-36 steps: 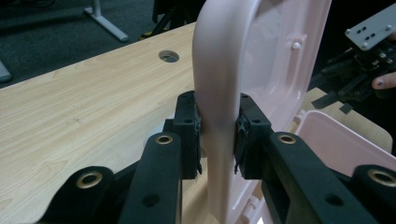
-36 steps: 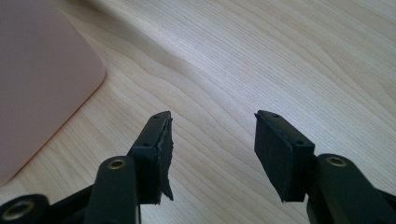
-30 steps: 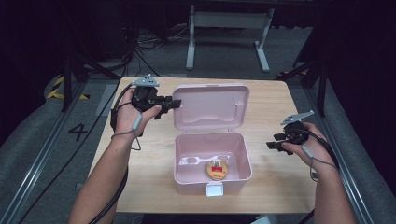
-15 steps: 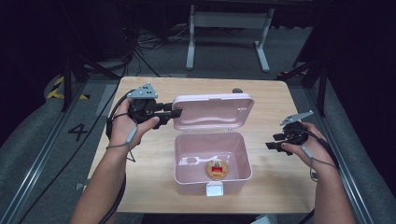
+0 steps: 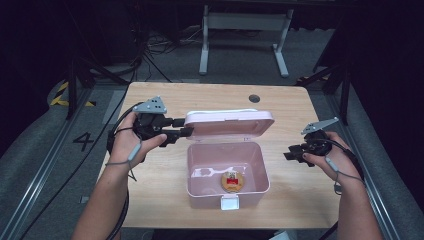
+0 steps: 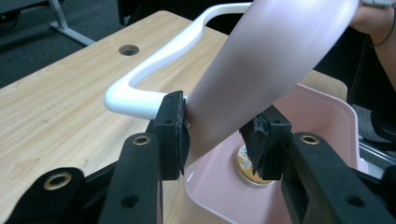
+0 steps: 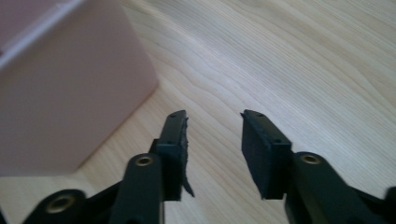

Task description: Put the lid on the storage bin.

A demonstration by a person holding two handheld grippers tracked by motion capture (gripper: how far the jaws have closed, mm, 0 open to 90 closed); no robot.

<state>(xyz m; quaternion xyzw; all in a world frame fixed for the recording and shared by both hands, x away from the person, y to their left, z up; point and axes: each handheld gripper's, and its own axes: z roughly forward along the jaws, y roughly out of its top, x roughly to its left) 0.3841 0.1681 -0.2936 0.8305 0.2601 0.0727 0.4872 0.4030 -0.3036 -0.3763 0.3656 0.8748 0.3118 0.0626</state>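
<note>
The pink box sits mid-table with its lid raised partway over the open tub, a round biscuit-like item and a white spoon-shaped piece lying inside. Your left gripper straddles the lid's left edge beside the white handle; its jaws have just been opening, one pad against the lid, the other standing slightly off, so the clamp looks released. Your right gripper waits well apart on the bare wooden table to the right of the box, jaws just narrowed and parted on nothing. The step appears to be closing the lid. Next, ease the left jaws clear and let the lid drop squarely onto the front latch.
</note>
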